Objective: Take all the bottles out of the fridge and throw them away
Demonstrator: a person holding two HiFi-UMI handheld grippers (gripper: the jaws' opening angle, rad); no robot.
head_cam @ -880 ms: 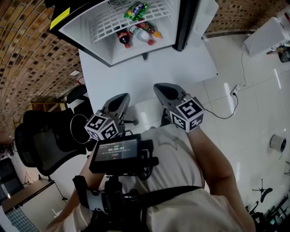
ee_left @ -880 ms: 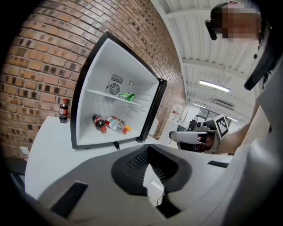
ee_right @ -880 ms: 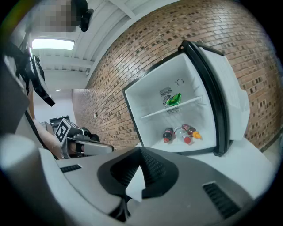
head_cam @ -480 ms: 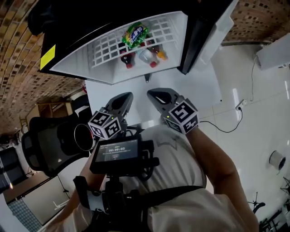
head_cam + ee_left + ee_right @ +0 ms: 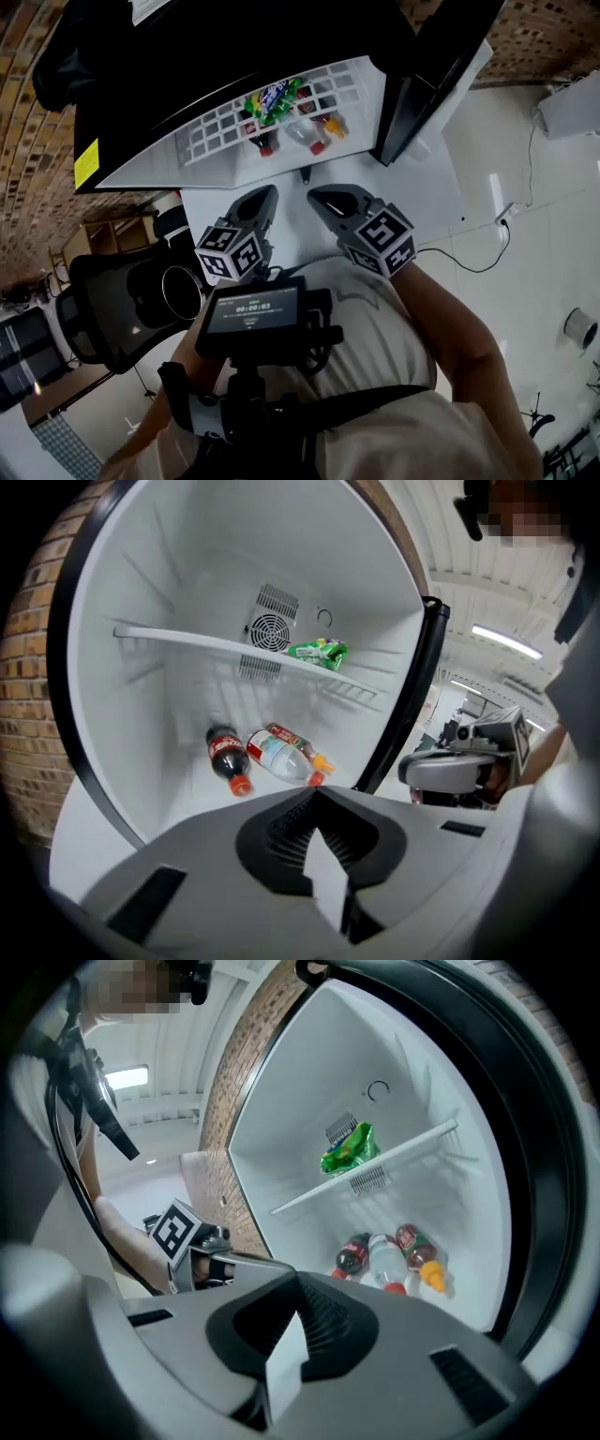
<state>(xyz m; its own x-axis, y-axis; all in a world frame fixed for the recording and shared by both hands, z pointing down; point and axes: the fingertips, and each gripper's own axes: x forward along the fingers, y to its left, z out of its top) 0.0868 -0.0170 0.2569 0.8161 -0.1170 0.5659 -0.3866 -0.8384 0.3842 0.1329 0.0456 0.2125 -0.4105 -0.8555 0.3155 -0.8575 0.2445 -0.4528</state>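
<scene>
The open fridge [image 5: 373,112], its top cut off at twelve o'clock, dwarfs the office chair [image 5: 103,309] at eight. The left gripper [image 5: 263,195] and right gripper [image 5: 321,198], both pinched together and empty, hover at six o'clock of three lying bottles [image 5: 302,134], the rearmost half hidden. A green packet [image 5: 270,99] sits on the shelf at their twelve.

A brown brick wall [image 5: 28,187] at ten o'clock; glossy white tiled floor [image 5: 534,234] at three o'clock; black mesh office chair [image 5: 103,309] at eight.

The left tongs [image 5: 317,803] are seen closed and empty before the open fridge [image 5: 178,555]. Three bottles [image 5: 278,758] are laid on its floor; a green packet [image 5: 319,652] is set on the shelf [image 5: 187,641].
</scene>
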